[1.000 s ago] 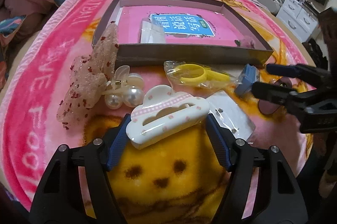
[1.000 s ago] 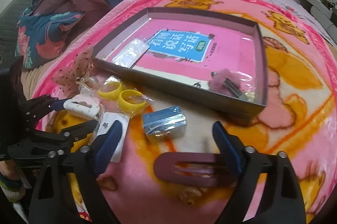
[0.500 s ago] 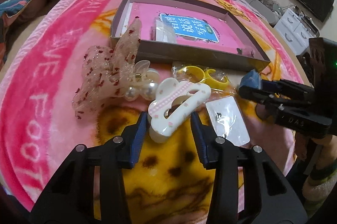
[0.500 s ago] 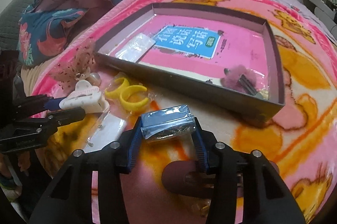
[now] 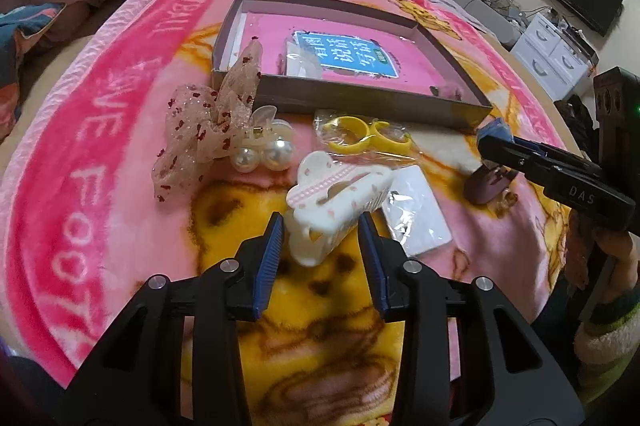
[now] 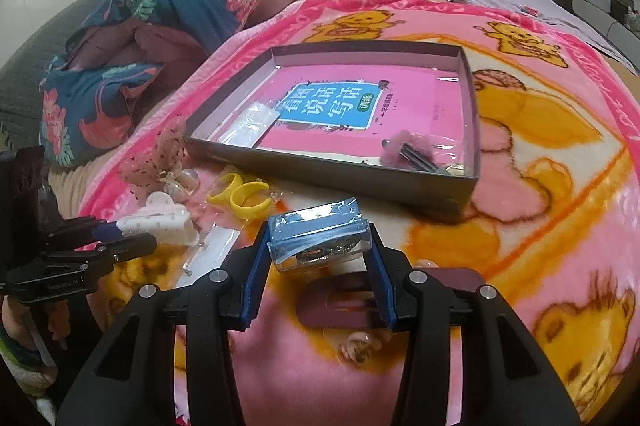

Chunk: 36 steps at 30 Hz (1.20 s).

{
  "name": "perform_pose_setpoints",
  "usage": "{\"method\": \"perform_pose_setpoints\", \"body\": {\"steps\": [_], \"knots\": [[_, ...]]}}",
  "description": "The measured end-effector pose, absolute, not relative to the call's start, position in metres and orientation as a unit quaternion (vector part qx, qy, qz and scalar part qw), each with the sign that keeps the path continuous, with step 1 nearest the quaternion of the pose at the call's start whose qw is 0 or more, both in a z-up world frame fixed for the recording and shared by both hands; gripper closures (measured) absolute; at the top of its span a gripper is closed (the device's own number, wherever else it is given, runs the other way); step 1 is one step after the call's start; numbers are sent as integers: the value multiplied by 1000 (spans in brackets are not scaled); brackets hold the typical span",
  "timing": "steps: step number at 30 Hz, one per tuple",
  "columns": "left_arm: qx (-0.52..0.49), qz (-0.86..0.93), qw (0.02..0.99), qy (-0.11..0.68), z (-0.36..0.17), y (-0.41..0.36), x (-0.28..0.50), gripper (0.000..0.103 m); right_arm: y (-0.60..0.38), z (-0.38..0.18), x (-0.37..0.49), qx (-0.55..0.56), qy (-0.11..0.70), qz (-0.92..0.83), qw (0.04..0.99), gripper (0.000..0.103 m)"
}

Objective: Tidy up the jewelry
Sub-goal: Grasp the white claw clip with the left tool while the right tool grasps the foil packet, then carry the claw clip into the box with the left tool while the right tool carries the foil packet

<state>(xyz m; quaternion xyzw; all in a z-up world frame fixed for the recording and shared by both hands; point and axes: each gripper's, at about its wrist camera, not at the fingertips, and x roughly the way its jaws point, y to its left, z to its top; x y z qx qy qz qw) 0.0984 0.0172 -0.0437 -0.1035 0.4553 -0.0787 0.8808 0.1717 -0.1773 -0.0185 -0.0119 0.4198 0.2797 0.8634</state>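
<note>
My left gripper (image 5: 320,232) is shut on a white claw hair clip (image 5: 336,197) with pink dots, held just above the pink bear blanket. My right gripper (image 6: 318,252) is shut on a small blue box (image 6: 318,232) in clear wrap, both pads pressing on its ends. The grey shallow tray (image 6: 320,167) lies beyond both, with a pink book cover lining its floor. It holds a clear packet (image 6: 256,123) and a pink fluffy clip (image 6: 404,145). In the left wrist view the right gripper (image 5: 492,141) shows at the right edge.
On the blanket lie a gauzy bow with pearls (image 5: 208,129), bagged yellow rings (image 5: 360,137), a white card packet (image 5: 416,209) and a maroon hair clip (image 6: 352,302) under the right gripper. Folded quilts (image 6: 160,25) lie at the far left; a person's sleeve (image 5: 604,330) is at right.
Both grippers went from open to shut, the left on the white claw clip and the right on the blue box. Each has lifted its item a little off the blanket.
</note>
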Motion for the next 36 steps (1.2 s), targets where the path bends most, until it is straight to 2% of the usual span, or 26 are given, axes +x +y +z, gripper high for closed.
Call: {"method": "perform_pose_setpoints", "body": {"steps": [8, 13, 15, 20, 23, 27, 28, 29, 36], "knots": [[-106, -81, 879, 457, -41, 15, 97, 75, -191, -11, 163, 3, 411, 273, 870, 59], [-135, -90, 870, 466, -50, 17, 109, 71, -189, -10, 160, -1, 409, 274, 870, 59], [-149, -100, 861, 476, -56, 15, 117, 59, -189, -9, 161, -2, 408, 273, 871, 59], [-188, -118, 851, 475, -63, 12, 133, 40, -191, -9, 161, -3, 406, 268, 874, 59], [-224, -117, 844, 474, -66, 17, 138, 37, -191, -9, 161, -5, 405, 268, 874, 59], [-267, -110, 832, 473, -72, 24, 149, 39, -190, -9, 161, -12, 403, 266, 876, 59], [-264, -105, 833, 474, -72, 23, 150, 43, -190, -9, 161, -13, 402, 265, 876, 59], [-252, -95, 837, 476, -72, 21, 152, 52, -190, -8, 161, -16, 401, 264, 877, 59], [-245, -117, 842, 466, -55, 15, 148, 54, -196, 5, 158, -6, 379, 260, 888, 59]]}}
